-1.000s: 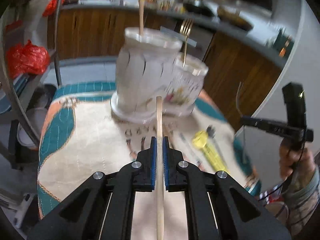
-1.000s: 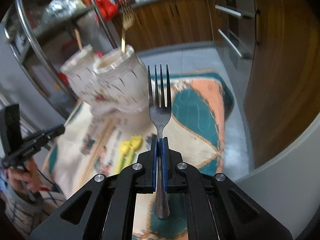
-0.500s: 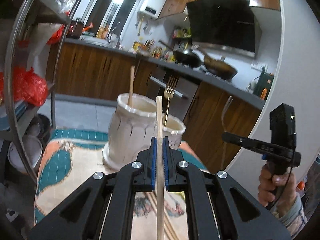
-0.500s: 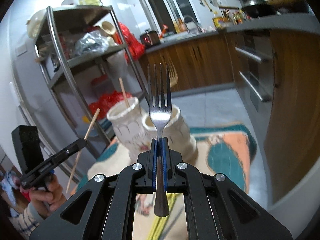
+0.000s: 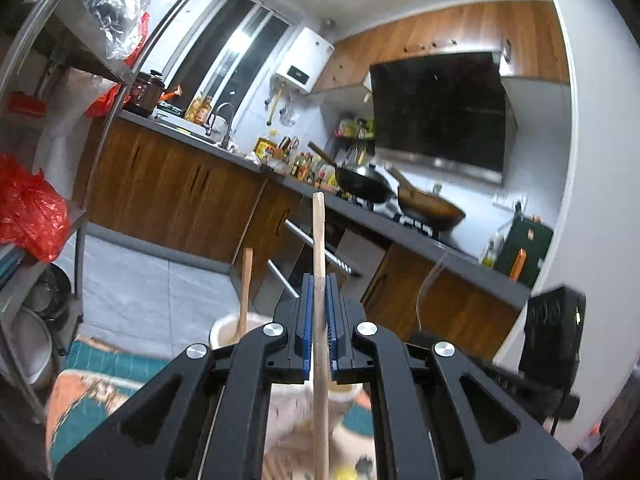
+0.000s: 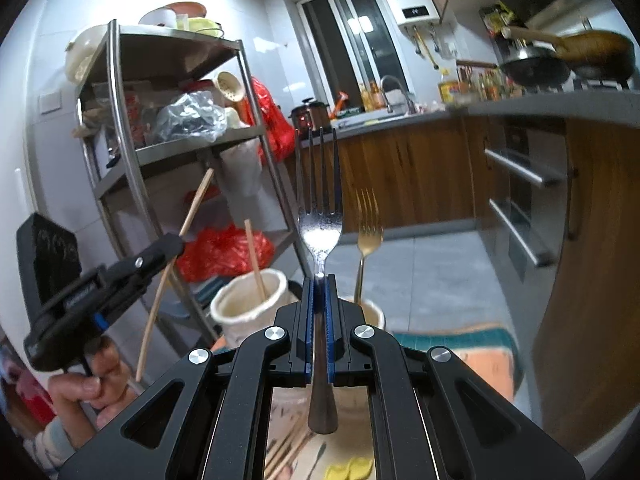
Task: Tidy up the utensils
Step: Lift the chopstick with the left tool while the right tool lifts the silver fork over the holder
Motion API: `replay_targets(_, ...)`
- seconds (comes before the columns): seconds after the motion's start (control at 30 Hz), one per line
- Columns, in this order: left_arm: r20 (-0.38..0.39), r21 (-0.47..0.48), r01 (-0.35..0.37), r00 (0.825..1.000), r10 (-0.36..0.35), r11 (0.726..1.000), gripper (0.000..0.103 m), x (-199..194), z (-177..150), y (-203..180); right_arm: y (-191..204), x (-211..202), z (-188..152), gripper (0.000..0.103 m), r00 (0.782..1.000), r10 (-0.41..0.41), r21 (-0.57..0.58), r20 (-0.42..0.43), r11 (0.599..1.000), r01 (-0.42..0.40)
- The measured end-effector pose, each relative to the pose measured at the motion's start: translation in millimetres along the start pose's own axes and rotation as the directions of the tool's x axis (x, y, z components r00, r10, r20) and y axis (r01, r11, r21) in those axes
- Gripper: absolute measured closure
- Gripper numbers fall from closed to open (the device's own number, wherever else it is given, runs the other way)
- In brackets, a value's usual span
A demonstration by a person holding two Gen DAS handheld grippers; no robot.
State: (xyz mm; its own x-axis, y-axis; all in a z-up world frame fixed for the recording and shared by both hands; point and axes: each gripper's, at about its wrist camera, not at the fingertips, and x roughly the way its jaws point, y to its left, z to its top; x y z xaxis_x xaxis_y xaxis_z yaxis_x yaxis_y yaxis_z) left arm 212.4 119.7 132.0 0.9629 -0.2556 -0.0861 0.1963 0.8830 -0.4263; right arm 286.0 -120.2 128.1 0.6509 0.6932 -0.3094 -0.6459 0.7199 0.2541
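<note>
My left gripper (image 5: 319, 320) is shut on a wooden chopstick (image 5: 319, 240) that stands upright between the blue pads. Below it a white holder (image 5: 224, 330) has another chopstick (image 5: 245, 288) in it. My right gripper (image 6: 320, 320) is shut on a silver fork (image 6: 320, 224), tines up. Under it stand two white holders: the left one (image 6: 248, 304) holds a chopstick (image 6: 254, 256), the right one (image 6: 374, 312) holds a gold fork (image 6: 366, 232). In the right wrist view the left gripper (image 6: 160, 248) is up at the left with its chopstick (image 6: 192, 212).
A metal shelf rack (image 6: 180, 148) with red bags stands behind the holders. A wooden counter with an oven (image 6: 520, 184) runs along the right. Loose chopsticks (image 6: 288, 452) and a yellow item (image 6: 348, 470) lie on the patterned cloth (image 6: 460, 344).
Both grippers have risen and tipped upward, each with its utensil still gripped. The holders have dropped from the middle of each view to the bottom.
</note>
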Motion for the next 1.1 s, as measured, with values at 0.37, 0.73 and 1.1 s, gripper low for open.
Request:
replay_targets(0.37,0.129,0.066,-0.053,0.991,0.044,0.996,0.097,42.1,19.7,4.8,-5.0,25.6,17.4,0.097,0.998,0.001,0.007,0.059,1.0,-0.002)
replay_targets(0.73,0.234,0.132,-0.161,0.964,0.127,0.978,0.097,54.6,9.8,-0.3,7.4,36.1,17.6,0.097,0.998,0.009,-0.019,0.055,1.0,-0.008)
replay_targets(1.1,0.249,0.201,-0.215,0.955,0.162,0.956,0.097,64.6,-6.0,-7.8,1.7,34.2,16.7,0.097,0.998,-0.01,-0.005,0.067,1.0,0.01)
